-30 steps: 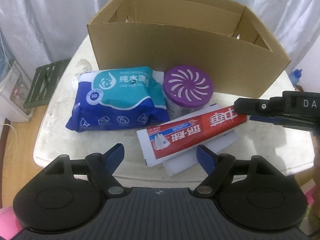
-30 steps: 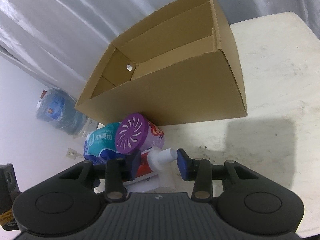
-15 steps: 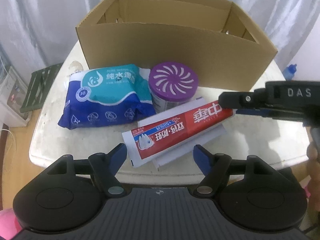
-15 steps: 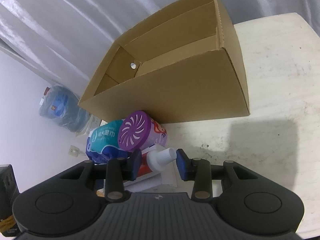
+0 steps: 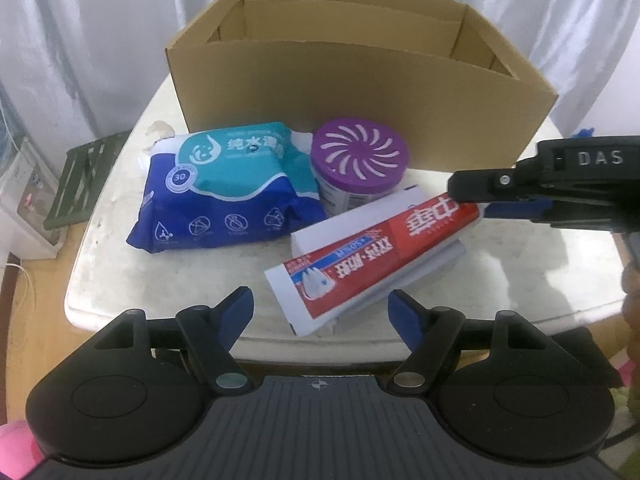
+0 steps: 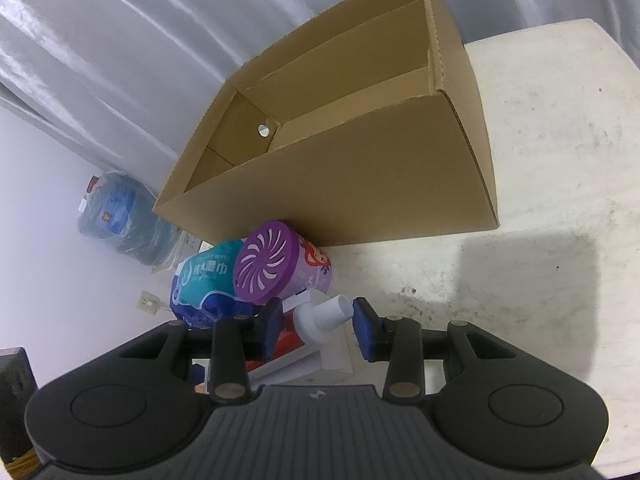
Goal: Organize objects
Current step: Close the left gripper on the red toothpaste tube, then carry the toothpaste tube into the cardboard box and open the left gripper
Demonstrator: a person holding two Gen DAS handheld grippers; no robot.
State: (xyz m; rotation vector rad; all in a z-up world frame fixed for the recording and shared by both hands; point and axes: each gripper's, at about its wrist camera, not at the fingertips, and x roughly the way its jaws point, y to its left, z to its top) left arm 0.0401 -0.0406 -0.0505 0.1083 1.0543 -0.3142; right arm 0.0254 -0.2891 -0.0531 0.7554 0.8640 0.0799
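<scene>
Cardboard box (image 5: pixel 360 92) behind wipes (image 5: pixel 228 184), freshener (image 5: pixel 360 164), R jaws holding toothpaste (image 5: pixel 380 256), L jaws wide

White table (image 5: pixel 168 264) under box (image 5: pixel 360 92), wipes (image 5: pixel 224 200), canister (image 5: pixel 360 160).

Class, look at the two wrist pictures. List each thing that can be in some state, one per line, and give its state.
Cardboard box: upright, open at the top, nothing visible inside.
Toothpaste tube: capped, lying on a white box, cap end held.
Wipes pack: lying flat, looks sealed.
Purple-lidded tub: upright, lid on.
Right gripper: shut on the toothpaste tube.
Left gripper: open, jaws just opening, nothing held.
</scene>
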